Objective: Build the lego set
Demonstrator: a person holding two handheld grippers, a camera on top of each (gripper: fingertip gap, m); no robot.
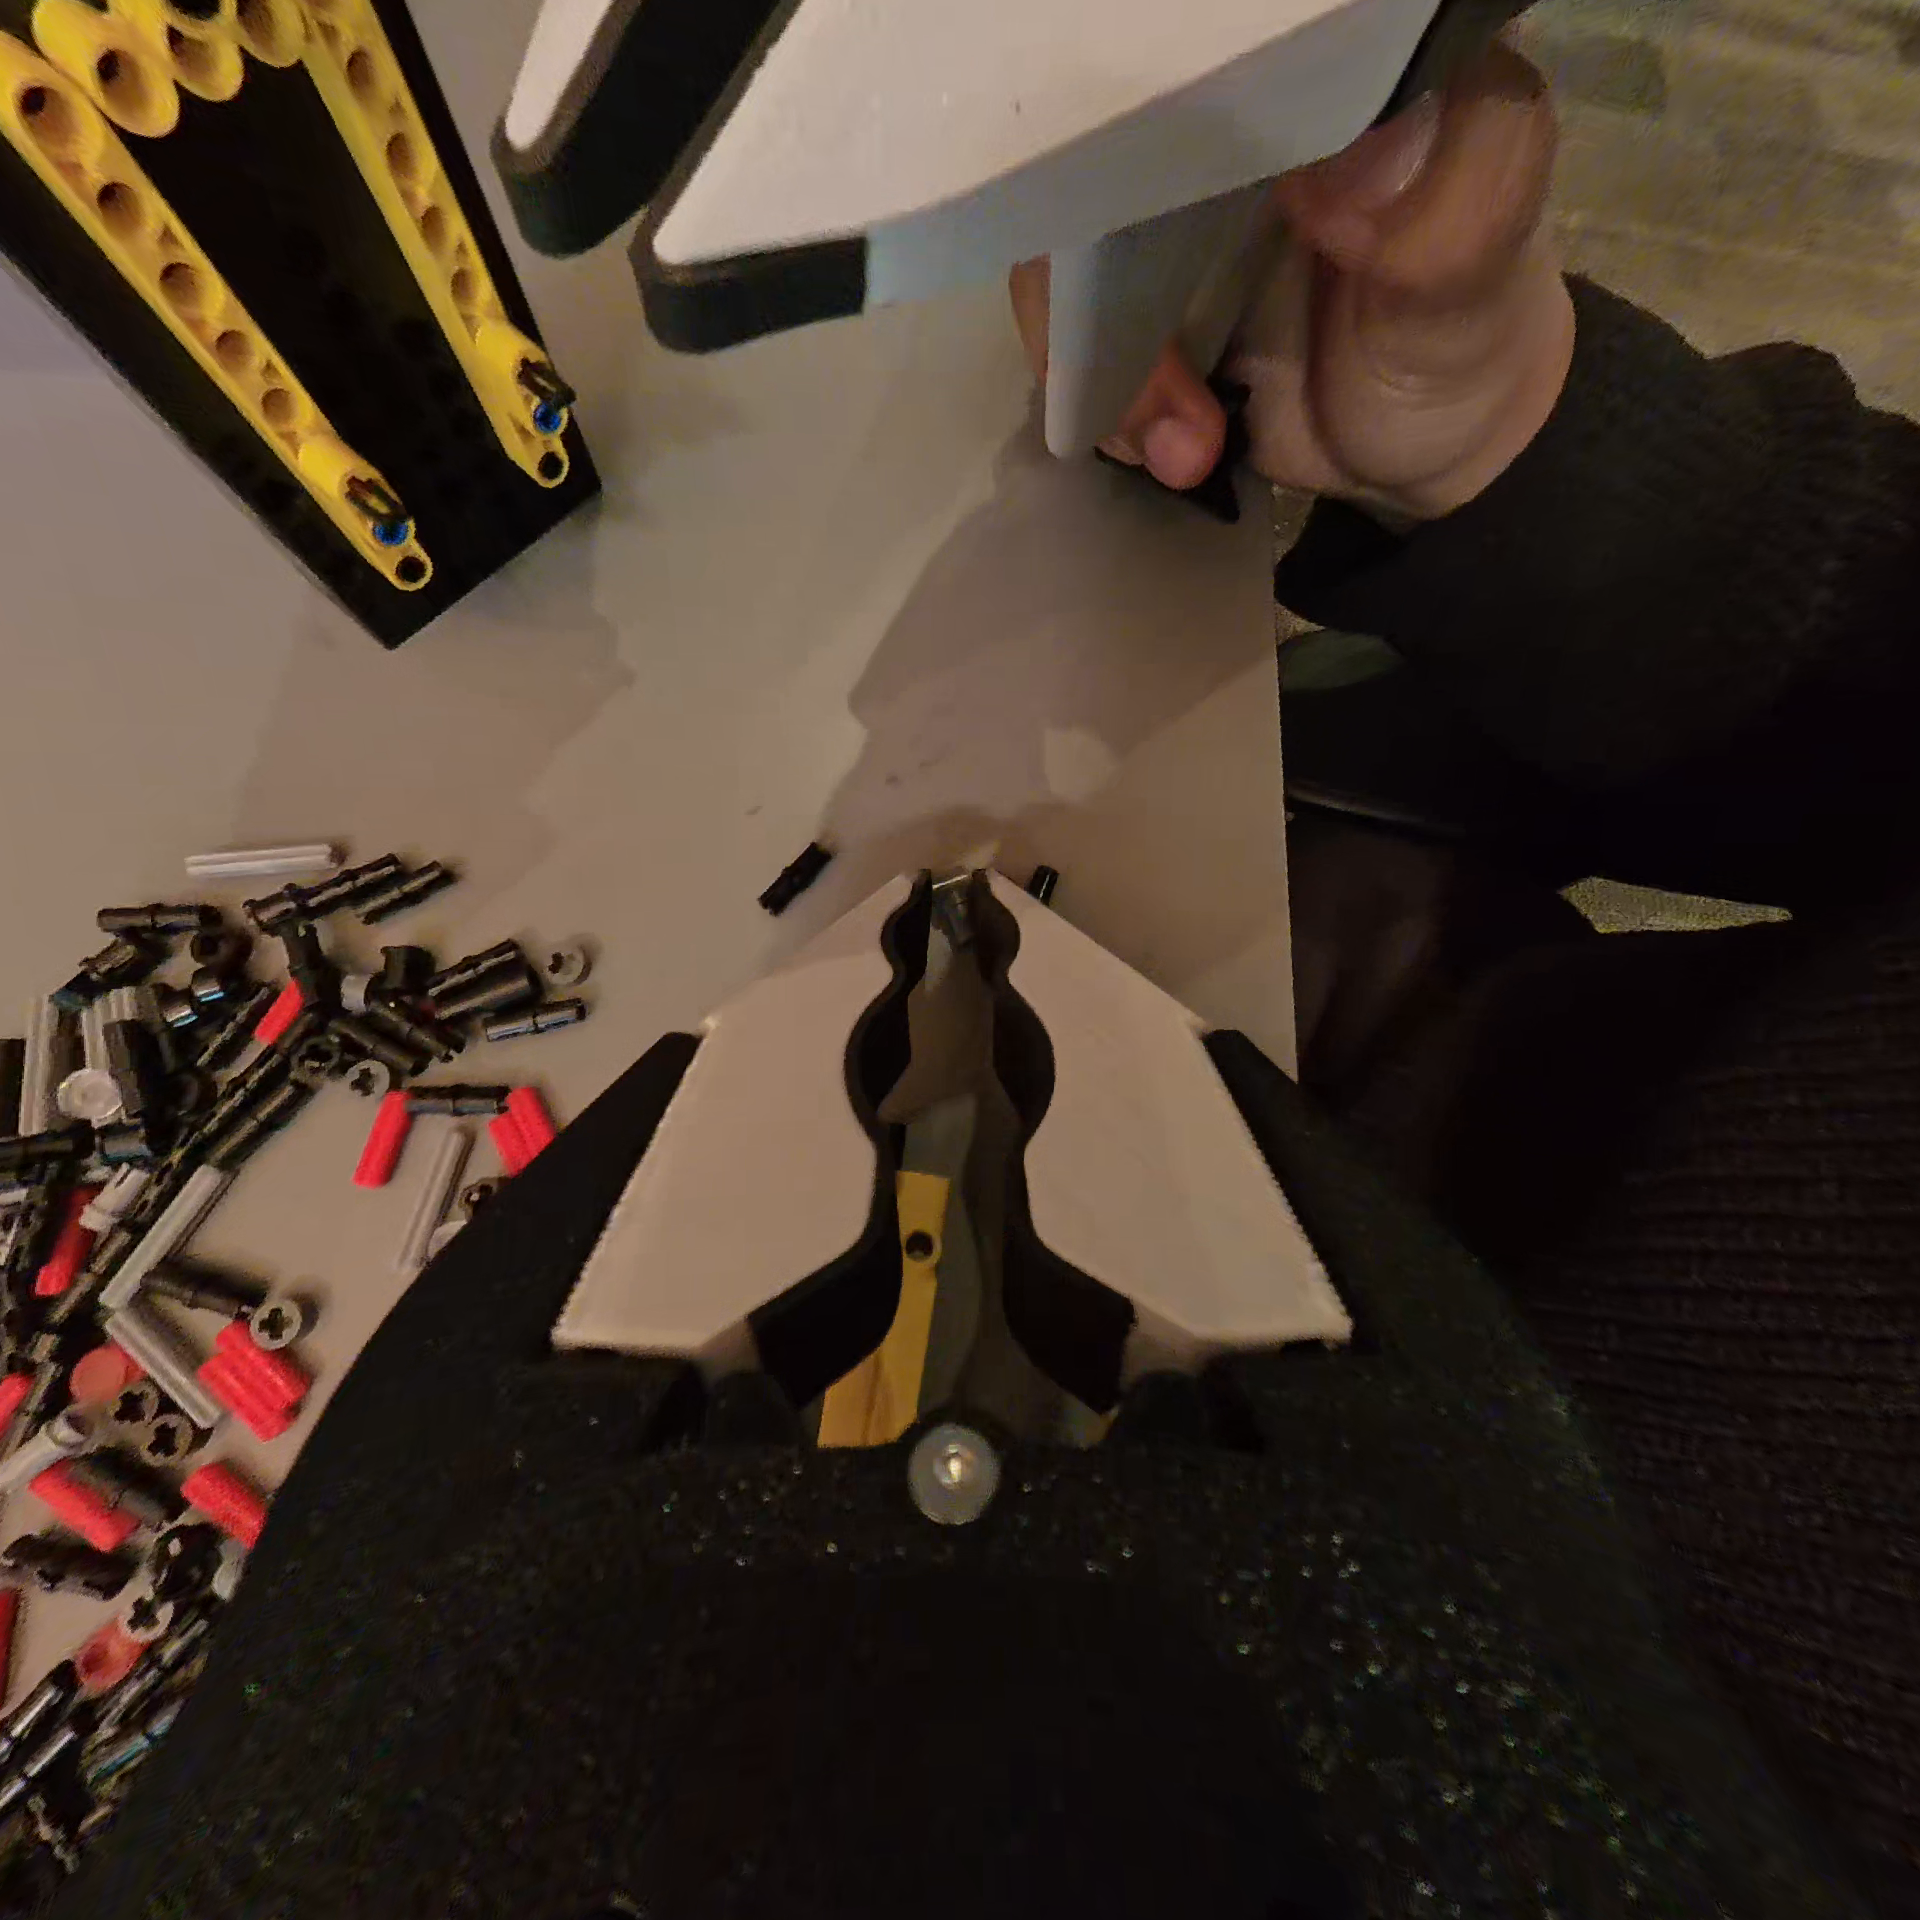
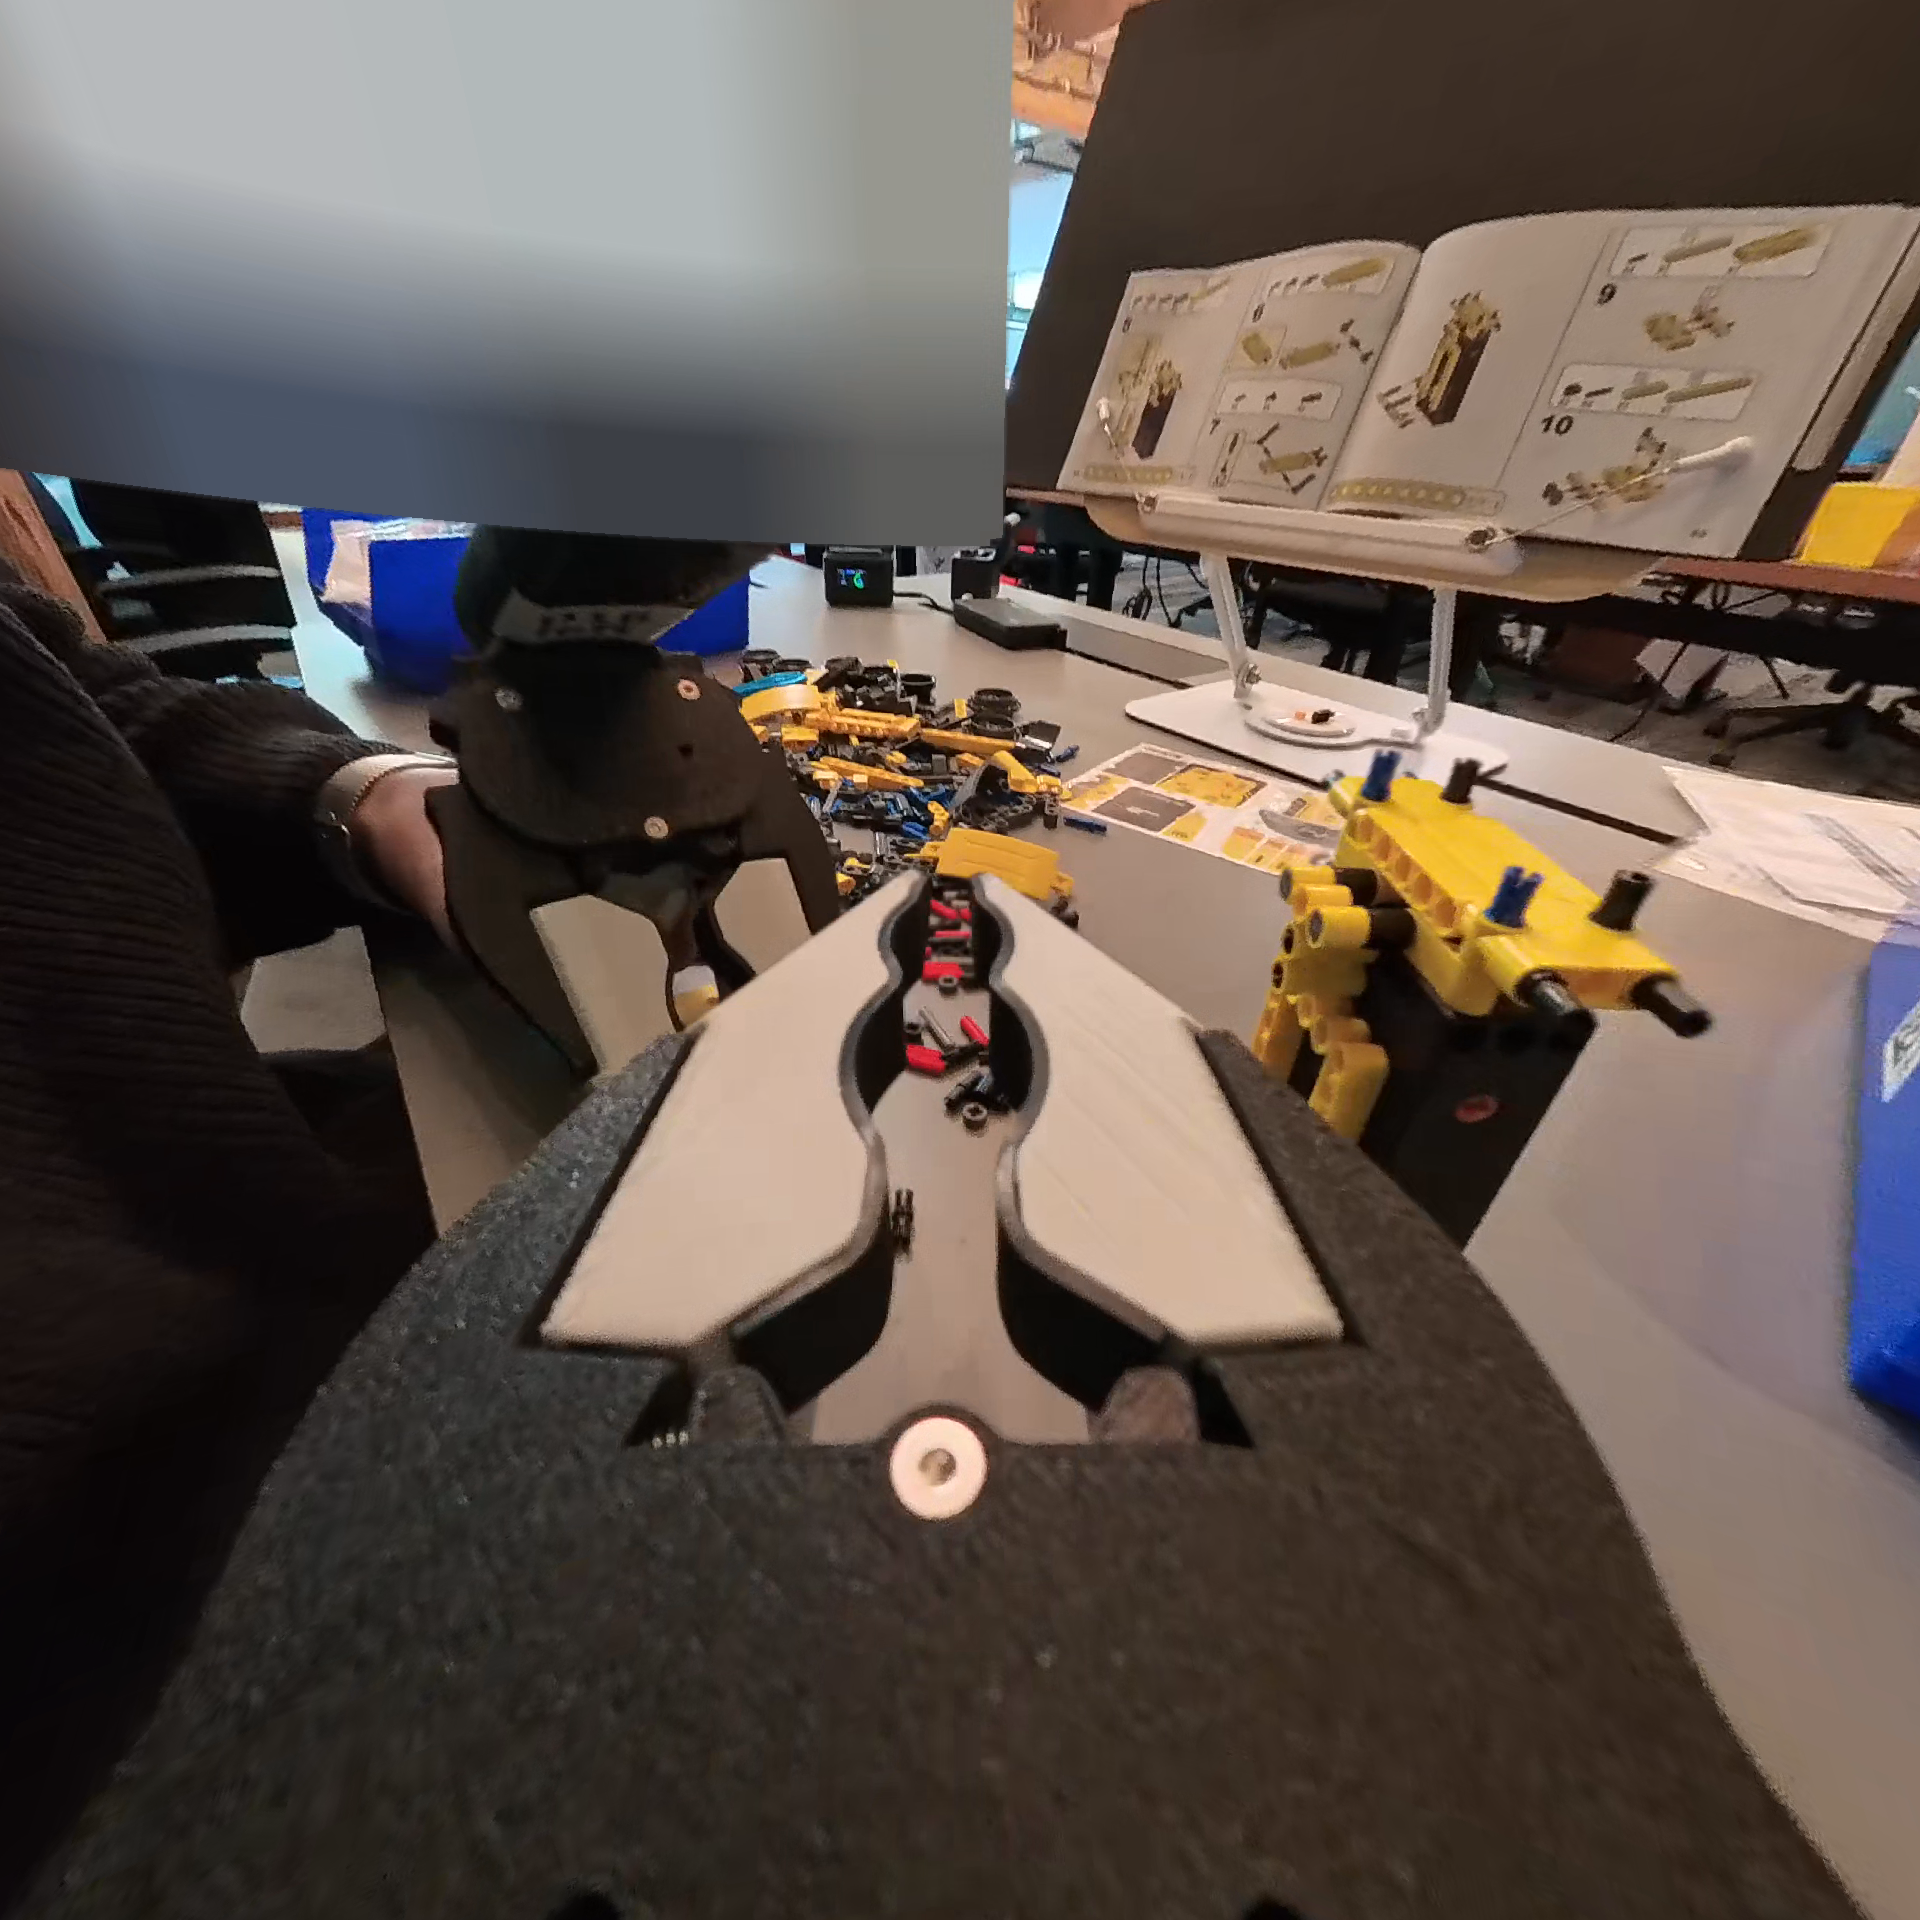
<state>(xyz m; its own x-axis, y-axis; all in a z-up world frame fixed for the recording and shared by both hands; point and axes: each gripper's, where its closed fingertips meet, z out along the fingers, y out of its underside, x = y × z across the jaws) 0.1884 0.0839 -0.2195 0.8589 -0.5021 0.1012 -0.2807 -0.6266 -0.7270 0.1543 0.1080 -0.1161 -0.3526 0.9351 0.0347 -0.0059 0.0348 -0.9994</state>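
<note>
My left gripper (image 1: 956, 896) hovers low over the grey table (image 1: 727, 644) near its edge, shut on a small grey piece (image 1: 952, 906). Two loose black pins (image 1: 792, 878) lie just beyond its tips. It also shows in the right wrist view (image 2: 623, 810), held by a hand in a black sleeve. My right gripper (image 2: 949, 885) is raised above the table with its tips almost touching and nothing between them. It also shows in the left wrist view (image 1: 613, 249), above the table. A yellow-and-black brick model (image 2: 1455, 935) stands to its right and shows in the left wrist view (image 1: 312, 364).
A pile of black, red and grey pins (image 1: 208, 1143) lies left of the left gripper. Farther off are a heap of yellow and black parts (image 2: 904, 748), a sticker sheet (image 2: 1174, 795), an open instruction booklet on a white stand (image 2: 1455, 364), and a blue box (image 2: 1886, 1174) at the right. Spacing between my two grippers at the tips: around 11 cm.
</note>
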